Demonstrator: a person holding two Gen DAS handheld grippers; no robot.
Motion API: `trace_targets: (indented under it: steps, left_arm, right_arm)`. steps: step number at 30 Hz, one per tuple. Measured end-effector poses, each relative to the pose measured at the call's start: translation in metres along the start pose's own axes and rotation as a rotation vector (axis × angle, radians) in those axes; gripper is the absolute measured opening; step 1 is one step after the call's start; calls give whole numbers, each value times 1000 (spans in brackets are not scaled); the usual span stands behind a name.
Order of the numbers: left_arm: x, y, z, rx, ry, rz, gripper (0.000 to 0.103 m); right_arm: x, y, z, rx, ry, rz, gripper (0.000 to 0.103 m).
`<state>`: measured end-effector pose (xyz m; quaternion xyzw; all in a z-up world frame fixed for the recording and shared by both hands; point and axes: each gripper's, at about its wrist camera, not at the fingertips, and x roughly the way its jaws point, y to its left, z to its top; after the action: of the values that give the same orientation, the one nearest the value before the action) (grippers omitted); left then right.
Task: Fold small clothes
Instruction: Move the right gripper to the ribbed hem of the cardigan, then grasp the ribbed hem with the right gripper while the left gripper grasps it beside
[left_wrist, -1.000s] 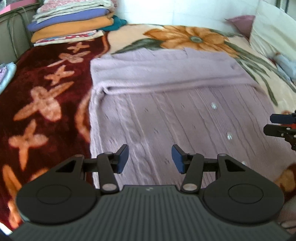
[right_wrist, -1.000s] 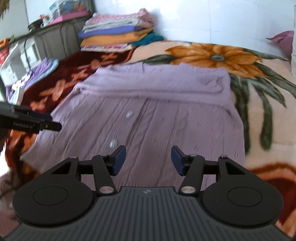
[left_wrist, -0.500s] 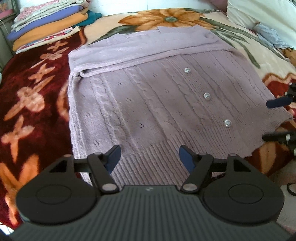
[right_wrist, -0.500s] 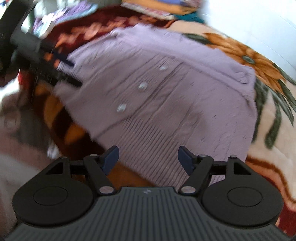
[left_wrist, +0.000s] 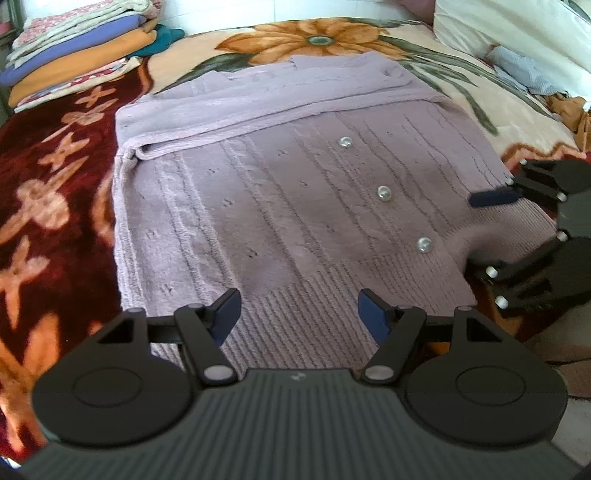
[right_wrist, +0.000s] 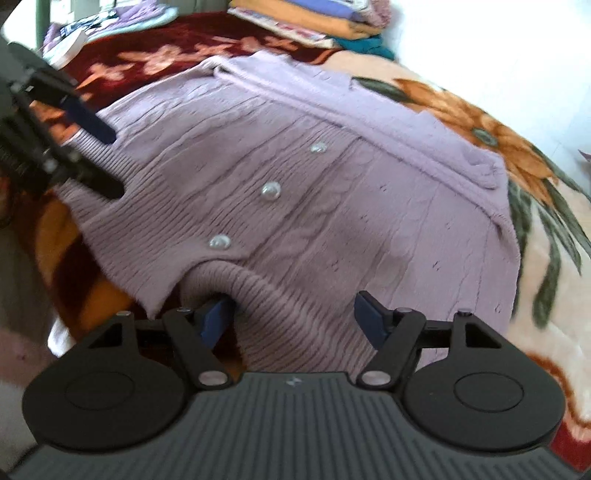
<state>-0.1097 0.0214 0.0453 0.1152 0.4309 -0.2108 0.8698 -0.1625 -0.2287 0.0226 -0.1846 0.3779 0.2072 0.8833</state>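
Note:
A lilac knitted cardigan (left_wrist: 280, 199) with three shiny buttons lies flat on the bed, its sleeves folded across the far part; it also shows in the right wrist view (right_wrist: 332, 192). My left gripper (left_wrist: 297, 314) is open over the ribbed hem near its left corner. My right gripper (right_wrist: 293, 314) is open astride the hem's right corner, its left finger (right_wrist: 216, 319) pushed under the raised hem edge. The right gripper also shows in the left wrist view (left_wrist: 480, 232), and the left gripper in the right wrist view (right_wrist: 99, 158).
The bed carries a floral blanket (left_wrist: 55, 192), maroon on the left and cream with an orange flower at the back. A stack of folded clothes (left_wrist: 77, 55) sits at the far left. A white pillow (left_wrist: 517, 40) lies at the far right.
Both grippers have pulled back to the cardigan's near hem and opened wider. The right gripper has swung round and slid one finger under the hem corner, which has lifted.

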Motion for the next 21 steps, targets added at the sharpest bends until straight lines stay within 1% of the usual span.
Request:
trace_targets:
  steps: [2, 6, 15, 16, 18, 21]
  left_arm:
    - [0, -3, -1, 21, 1, -11, 72]
    - [1, -12, -3, 68, 5, -15, 72]
    - [5, -23, -5, 111, 18, -67, 72]
    - [6, -25, -6, 120, 22, -65, 72]
    - [8, -30, -8, 151, 27, -37, 72]
    - [12, -37, -11, 196, 15, 12, 73]
  right_arm:
    - [1, 0, 2, 21, -19, -10, 67]
    - [0, -5, 6, 76, -57, -55, 66]
    - [1, -19, 11, 205, -74, -41, 66]
    - [0, -20, 12, 223, -79, -42, 66]
    - [0, -23, 13, 251, -86, -41, 66]
    - [1, -23, 13, 247, -87, -40, 66]
